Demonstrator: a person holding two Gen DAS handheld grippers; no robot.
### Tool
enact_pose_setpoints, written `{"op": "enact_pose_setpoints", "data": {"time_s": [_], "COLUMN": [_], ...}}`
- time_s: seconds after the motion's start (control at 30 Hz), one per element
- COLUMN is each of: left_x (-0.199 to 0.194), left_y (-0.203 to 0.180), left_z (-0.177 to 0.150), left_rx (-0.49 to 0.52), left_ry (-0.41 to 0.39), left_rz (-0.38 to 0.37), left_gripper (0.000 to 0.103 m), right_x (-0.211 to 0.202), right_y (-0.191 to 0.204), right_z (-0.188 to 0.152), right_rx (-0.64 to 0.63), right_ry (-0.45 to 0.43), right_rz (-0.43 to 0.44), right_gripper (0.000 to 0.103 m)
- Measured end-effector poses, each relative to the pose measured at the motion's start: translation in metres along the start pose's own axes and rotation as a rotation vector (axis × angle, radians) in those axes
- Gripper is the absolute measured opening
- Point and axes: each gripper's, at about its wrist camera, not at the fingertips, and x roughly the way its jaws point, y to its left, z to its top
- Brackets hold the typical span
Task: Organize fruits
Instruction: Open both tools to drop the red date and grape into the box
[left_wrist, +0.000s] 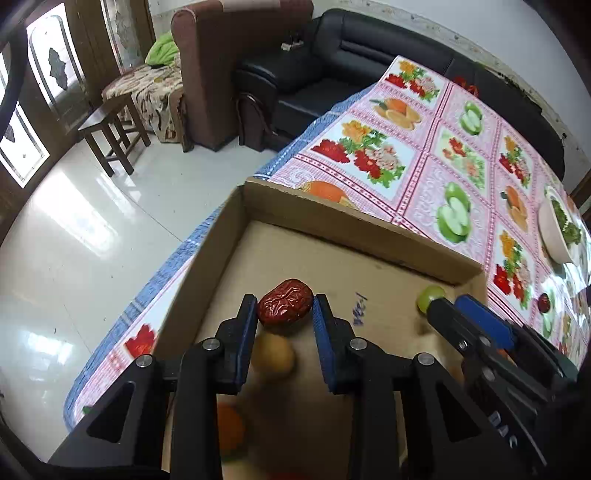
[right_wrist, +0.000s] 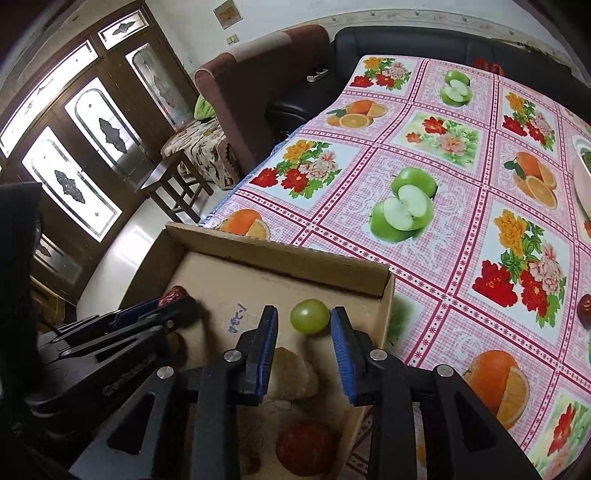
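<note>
Cardboard box (right_wrist: 280, 254) with grape (right_wrist: 309, 316), date (left_wrist: 285, 307)

Red date (left_wrist: 285, 307), green grape (right_wrist: 309, 316), in box (right_wrist: 280, 251)

Both my grippers angled steeply downward, side by side.

My left gripper (left_wrist: 285, 308) points down and forward, its blue-padded fingers (left_wrist: 249, 314) closed against both sides of a red date (left_wrist: 285, 307), which they hold. My right gripper (right_wrist: 304, 321) sits just to its right at a similar downward tilt. Its jaws stand slightly parted, pads (right_wrist: 271, 325) clear of the green grape (right_wrist: 309, 316) between them; small gaps show on each side. Left gripper's fingertips appear at the right camera's left edge.
</note>
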Motion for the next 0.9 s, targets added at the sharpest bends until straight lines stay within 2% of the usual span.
{"op": "enact_pose_setpoints", "data": {"time_s": [0.27,0.43,0.57,0.63,0.67,0.9], "left_x": [-0.043,-0.067,-0.09,-0.099,-0.103,-0.126], "left_y": [0.002,0.003,0.004,0.005,0.005,0.005], "left_z": [-0.022,-0.039,-0.064,-0.078,-0.084,-0.129], "left_rx": [-0.007,-0.019,-0.019,-0.018,-0.018,0.029], "left_ry": [-0.078,-0.14,-0.199,-0.215,-0.223,-0.255], "left_rz": [-0.026,-0.018,-0.003,0.008,0.011,0.034], "left_gripper": [0.028,0.028,0.029,0.045,0.047,0.05], "right_x": [-0.016,-0.031,-0.046,-0.054,-0.057,-0.079], "right_y": [0.001,0.005,0.008,0.009,0.01,0.008], "right_z": [-0.005,-0.015,-0.027,-0.035,-0.038,-0.066], "right_rx": [-0.016,-0.034,-0.064,-0.092,-0.103,-0.185], "right_ry": [-0.018,-0.033,-0.049,-0.054,-0.056,-0.07], "right_rz": [0.017,0.031,0.058,0.066,0.071,0.125], "right_gripper": [0.036,0.036,0.043,0.048,0.051,0.063]}}
